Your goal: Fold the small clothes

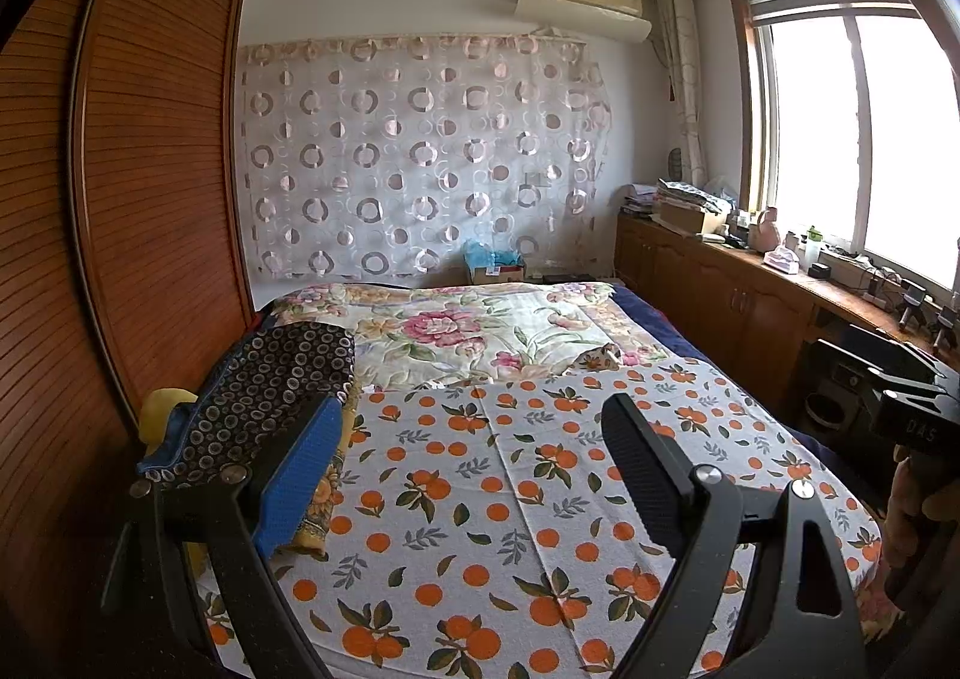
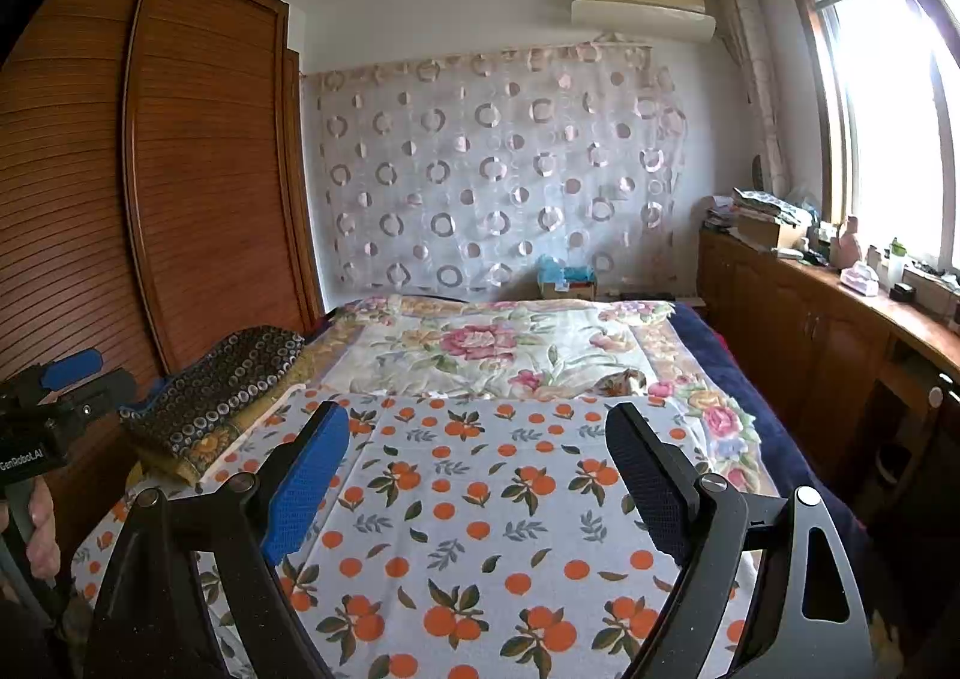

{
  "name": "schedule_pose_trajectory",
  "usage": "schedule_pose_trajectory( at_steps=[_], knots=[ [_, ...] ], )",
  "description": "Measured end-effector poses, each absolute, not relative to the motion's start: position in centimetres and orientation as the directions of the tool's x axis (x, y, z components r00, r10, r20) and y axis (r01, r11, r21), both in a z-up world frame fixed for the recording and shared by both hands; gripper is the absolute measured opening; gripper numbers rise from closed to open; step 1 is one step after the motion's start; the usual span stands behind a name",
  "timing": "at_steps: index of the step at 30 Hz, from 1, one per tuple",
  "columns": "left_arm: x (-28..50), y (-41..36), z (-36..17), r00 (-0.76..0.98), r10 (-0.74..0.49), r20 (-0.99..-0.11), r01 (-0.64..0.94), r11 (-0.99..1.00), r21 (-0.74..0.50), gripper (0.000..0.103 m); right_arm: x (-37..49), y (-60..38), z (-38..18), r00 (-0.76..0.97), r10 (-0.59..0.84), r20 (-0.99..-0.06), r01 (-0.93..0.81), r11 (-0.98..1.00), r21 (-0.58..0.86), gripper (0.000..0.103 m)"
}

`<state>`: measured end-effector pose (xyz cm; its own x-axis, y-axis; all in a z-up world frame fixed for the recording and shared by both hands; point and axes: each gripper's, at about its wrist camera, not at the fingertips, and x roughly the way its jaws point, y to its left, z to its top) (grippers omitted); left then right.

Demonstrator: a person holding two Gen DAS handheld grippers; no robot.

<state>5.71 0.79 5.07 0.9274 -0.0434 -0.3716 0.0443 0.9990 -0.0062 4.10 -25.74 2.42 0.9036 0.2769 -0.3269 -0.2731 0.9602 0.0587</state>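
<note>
A dark garment with a ring print (image 1: 270, 385) lies in a pile on the bed's left side, over a yellow patterned cloth (image 1: 318, 505); it also shows in the right wrist view (image 2: 228, 385). My left gripper (image 1: 474, 451) is open and empty, held above the orange-print sheet (image 1: 480, 499), with the garment just left of its blue finger (image 1: 294, 481). My right gripper (image 2: 480, 463) is open and empty above the same sheet (image 2: 480, 529). Each gripper shows at the edge of the other's view, the right one (image 1: 906, 409) and the left one (image 2: 54, 409).
A floral quilt (image 1: 468, 331) covers the far half of the bed. A brown slatted wardrobe (image 1: 120, 199) stands close on the left. A low wooden cabinet (image 1: 738, 295) with clutter runs under the window on the right. A small box (image 1: 495, 268) sits at the bed's head.
</note>
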Motion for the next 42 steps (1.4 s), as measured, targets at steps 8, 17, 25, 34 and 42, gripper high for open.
schedule_pose_trajectory(
  at_steps=[8,17,25,34,42],
  knots=[
    [5.6,0.9,5.1,0.928,-0.045,-0.369,0.045,0.999,-0.009,0.089,4.3,-26.2,2.2,0.903,0.279,-0.326,-0.275,0.960,0.060,0.089],
    [5.6,0.9,5.1,0.929,-0.045,-0.368,0.045,0.999,-0.011,0.089,4.4,-26.5,2.2,0.902,0.281,-0.327,-0.278,0.959,0.057,0.089],
    [5.6,0.9,5.0,0.929,-0.045,-0.366,0.043,0.999,-0.013,0.089,4.5,-26.9,2.2,0.901,0.286,-0.327,-0.284,0.957,0.054,0.089],
    [5.5,1.0,4.9,0.929,-0.046,-0.366,0.044,0.999,-0.013,0.089,4.5,-26.9,2.2,0.900,0.287,-0.328,-0.286,0.957,0.054,0.089],
    [5.5,1.0,4.9,0.930,-0.046,-0.365,0.044,0.999,-0.013,0.089,4.5,-27.1,2.2,0.900,0.288,-0.326,-0.287,0.957,0.052,0.089]
  ],
)
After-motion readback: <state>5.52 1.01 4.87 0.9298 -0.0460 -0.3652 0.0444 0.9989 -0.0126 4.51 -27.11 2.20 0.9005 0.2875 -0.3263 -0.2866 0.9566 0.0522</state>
